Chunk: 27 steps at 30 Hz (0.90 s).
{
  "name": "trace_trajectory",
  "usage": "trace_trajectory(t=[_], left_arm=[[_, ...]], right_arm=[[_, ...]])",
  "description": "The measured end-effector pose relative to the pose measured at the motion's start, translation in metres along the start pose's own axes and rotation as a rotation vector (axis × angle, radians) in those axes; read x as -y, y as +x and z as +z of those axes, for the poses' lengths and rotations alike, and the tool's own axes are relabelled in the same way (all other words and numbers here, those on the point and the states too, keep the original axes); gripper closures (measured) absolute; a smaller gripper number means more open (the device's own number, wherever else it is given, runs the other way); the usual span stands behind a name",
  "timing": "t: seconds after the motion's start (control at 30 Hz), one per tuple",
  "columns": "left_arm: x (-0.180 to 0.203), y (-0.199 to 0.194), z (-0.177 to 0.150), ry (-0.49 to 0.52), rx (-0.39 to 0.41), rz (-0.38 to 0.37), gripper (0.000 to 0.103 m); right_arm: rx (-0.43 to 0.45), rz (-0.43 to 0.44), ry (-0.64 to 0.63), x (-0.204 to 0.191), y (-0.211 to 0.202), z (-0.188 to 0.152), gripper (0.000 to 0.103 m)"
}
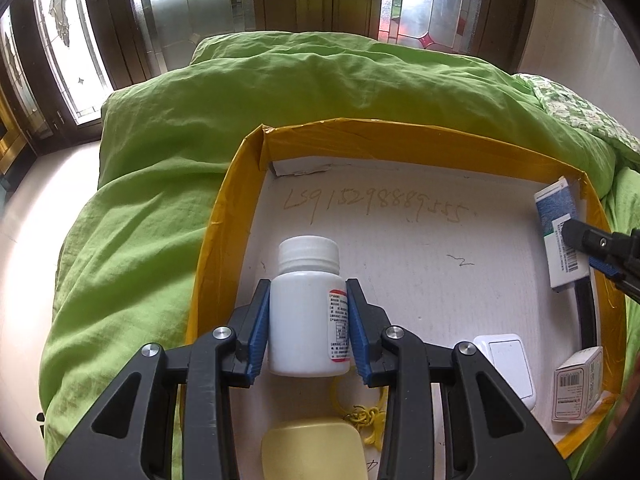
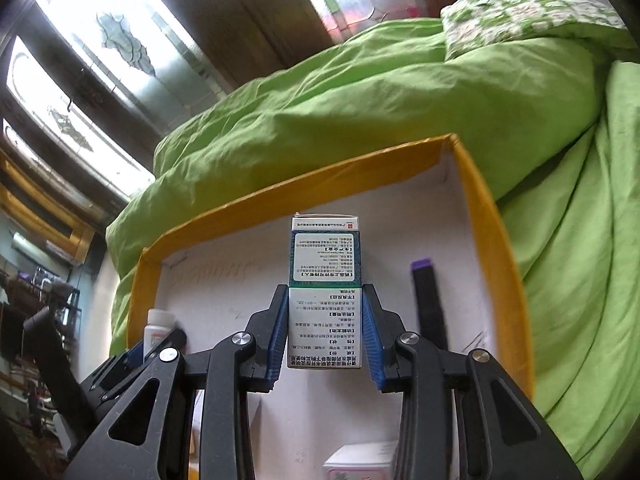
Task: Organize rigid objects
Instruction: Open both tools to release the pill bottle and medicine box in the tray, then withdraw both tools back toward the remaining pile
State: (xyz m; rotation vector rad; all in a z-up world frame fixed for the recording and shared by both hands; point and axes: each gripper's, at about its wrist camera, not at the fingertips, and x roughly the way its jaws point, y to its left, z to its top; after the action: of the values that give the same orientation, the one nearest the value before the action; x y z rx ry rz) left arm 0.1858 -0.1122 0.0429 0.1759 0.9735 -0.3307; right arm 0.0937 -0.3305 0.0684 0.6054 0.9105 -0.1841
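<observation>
My left gripper (image 1: 308,320) pinches the white bottle (image 1: 306,312); right gripper (image 2: 326,332) pinches the med box (image 2: 325,280). Set both down slow & upright in the tray (image 1: 224,216), well apart.

A rumpled green duvet (image 1: 248,92) covers the bed. Behind it, daylight comes through leaded glass windows (image 1: 168,8) in dark wooden frames.

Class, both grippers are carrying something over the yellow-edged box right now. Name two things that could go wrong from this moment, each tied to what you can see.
1. The left gripper clamps the smooth white pill bottle by its sides only; it could slip and land on the yellow soap below.
2. The right gripper grips just the lower half of the tall medicine carton; the thin cardboard might crush or pivot and strike the black bar beside it.
</observation>
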Motion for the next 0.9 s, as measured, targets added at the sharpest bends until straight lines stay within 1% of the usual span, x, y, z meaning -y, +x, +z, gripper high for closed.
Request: trace_trajectory(t=[0.03,0.07,0.1,0.13,0.2,0.33,0.4,0.47,0.57,0.67,0.77,0.83,0.9], left_arm=[[0.000,-0.001,-0.001,0.007,-0.001,-0.001,0.067],[0.001,-0.002,-0.001,0.011,-0.003,-0.001,0.063],[0.001,-0.005,-0.002,0.013,-0.002,0.003,0.052],[0.002,-0.009,-0.003,0.016,0.007,0.000,0.046],[0.002,-0.020,-0.005,0.018,0.031,-0.007,0.043],[0.001,-0.052,-0.013,0.025,0.082,-0.002,0.029],[0.000,-0.069,-0.022,0.024,0.102,-0.007,0.027],[-0.004,-0.087,-0.036,0.019,0.111,-0.009,0.027],[-0.011,-0.105,-0.063,-0.008,0.100,-0.026,0.025],[-0.018,-0.120,-0.101,-0.041,0.077,-0.040,0.023],[-0.025,-0.128,-0.136,-0.071,0.046,-0.038,0.023],[-0.033,-0.131,-0.160,-0.096,0.012,-0.031,0.023],[-0.038,-0.130,-0.176,-0.119,-0.020,-0.017,0.023]], right_arm=[[0.012,-0.008,0.012,0.003,-0.003,0.001,0.069],[0.020,-0.015,0.020,0.004,-0.005,0.001,0.063],[0.030,-0.018,0.026,0.005,-0.009,0.000,0.059],[0.045,-0.014,0.031,0.005,-0.014,-0.001,0.058],[0.068,0.004,0.040,0.007,-0.024,-0.003,0.055],[0.098,0.036,0.086,0.012,-0.046,-0.013,0.050],[0.107,0.039,0.107,0.015,-0.057,-0.018,0.044],[0.112,0.057,0.121,0.017,-0.067,-0.024,0.039],[0.109,0.065,0.128,0.018,-0.081,-0.034,0.031],[0.093,0.082,0.130,0.017,-0.091,-0.049,0.029],[0.072,0.106,0.108,0.016,-0.100,-0.067,0.021],[0.043,0.121,0.081,0.014,-0.102,-0.081,0.020],[0.013,0.134,0.054,0.011,-0.102,-0.094,0.020]])
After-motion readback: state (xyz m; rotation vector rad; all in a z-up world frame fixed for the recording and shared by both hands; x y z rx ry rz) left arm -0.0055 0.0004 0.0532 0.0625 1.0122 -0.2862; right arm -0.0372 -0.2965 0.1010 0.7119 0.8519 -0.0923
